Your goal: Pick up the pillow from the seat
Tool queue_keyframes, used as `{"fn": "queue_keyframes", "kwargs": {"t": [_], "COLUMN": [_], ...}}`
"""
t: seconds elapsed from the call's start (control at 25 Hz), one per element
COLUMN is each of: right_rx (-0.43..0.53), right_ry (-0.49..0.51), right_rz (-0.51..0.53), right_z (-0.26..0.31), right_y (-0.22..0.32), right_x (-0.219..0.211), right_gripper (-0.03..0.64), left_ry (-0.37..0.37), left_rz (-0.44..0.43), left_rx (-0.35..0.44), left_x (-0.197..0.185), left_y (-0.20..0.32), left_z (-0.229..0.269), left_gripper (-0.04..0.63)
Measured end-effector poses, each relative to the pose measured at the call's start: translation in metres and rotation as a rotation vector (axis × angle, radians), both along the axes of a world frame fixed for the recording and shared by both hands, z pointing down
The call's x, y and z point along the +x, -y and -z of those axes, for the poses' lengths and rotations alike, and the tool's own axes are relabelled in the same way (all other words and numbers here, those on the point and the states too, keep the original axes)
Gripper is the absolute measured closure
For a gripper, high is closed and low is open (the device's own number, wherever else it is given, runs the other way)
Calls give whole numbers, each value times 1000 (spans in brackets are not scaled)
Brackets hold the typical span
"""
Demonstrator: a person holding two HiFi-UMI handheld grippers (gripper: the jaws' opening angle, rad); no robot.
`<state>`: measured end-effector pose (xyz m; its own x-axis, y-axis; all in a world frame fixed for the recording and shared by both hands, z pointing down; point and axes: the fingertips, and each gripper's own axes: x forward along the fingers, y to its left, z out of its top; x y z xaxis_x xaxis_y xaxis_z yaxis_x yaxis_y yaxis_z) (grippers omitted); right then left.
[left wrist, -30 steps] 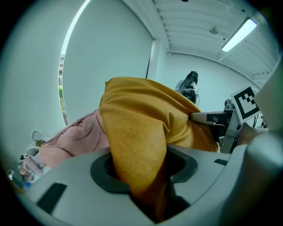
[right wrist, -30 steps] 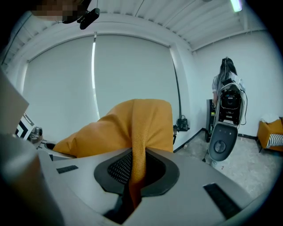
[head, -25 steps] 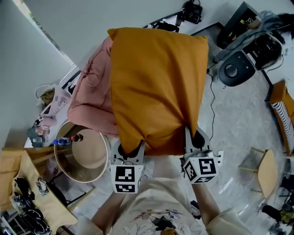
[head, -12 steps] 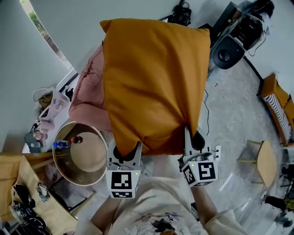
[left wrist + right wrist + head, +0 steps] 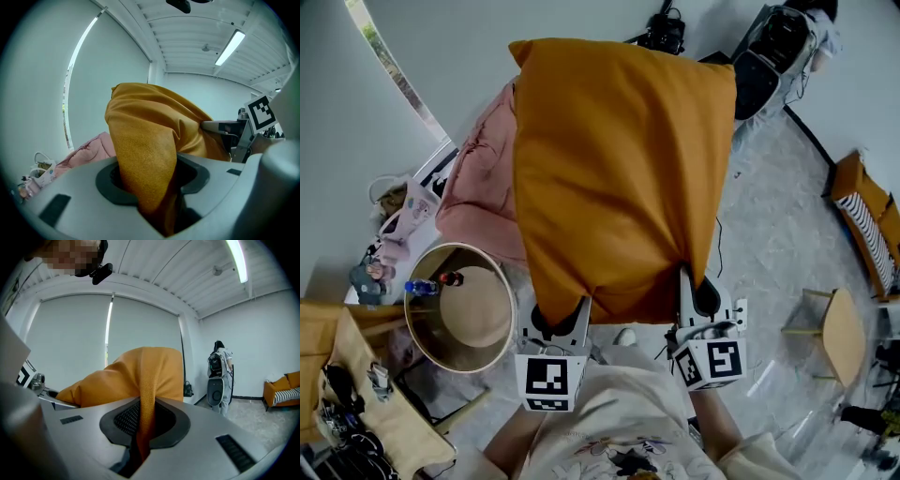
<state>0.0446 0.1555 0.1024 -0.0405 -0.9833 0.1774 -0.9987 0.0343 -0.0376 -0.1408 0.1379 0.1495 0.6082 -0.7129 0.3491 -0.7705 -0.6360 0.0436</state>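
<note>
Left gripper [image 5: 561, 323] is clamped on the orange pillow [image 5: 619, 169] at its 7 o'clock corner. The pillow is held up above the pink blanket [image 5: 478, 197]. Right gripper [image 5: 698, 302] is pinched tight on a thin fold at its 5 o'clock corner.

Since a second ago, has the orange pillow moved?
Yes. The orange pillow has come up toward the head camera: it looks bigger, and its top edge now meets the black gear behind it, where a gap showed before.
</note>
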Motion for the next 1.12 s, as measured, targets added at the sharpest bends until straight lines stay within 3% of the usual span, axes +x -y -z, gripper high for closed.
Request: {"fn": "queue_keyframes", "kwargs": {"t": [0.52, 1.12], "right_rx": [24, 43], "right_ry": [24, 38], "right_rz": [124, 217], "right_z": [7, 11], "right_y": [-74, -113], "right_x": [60, 66], "right_gripper": [571, 569], "left_ry": [22, 10], "left_rz": [139, 209], "left_rx": [-5, 22], "left_x": [57, 61], "left_y": [-94, -143], "left_z": [9, 13], "left_gripper": [388, 387]}}
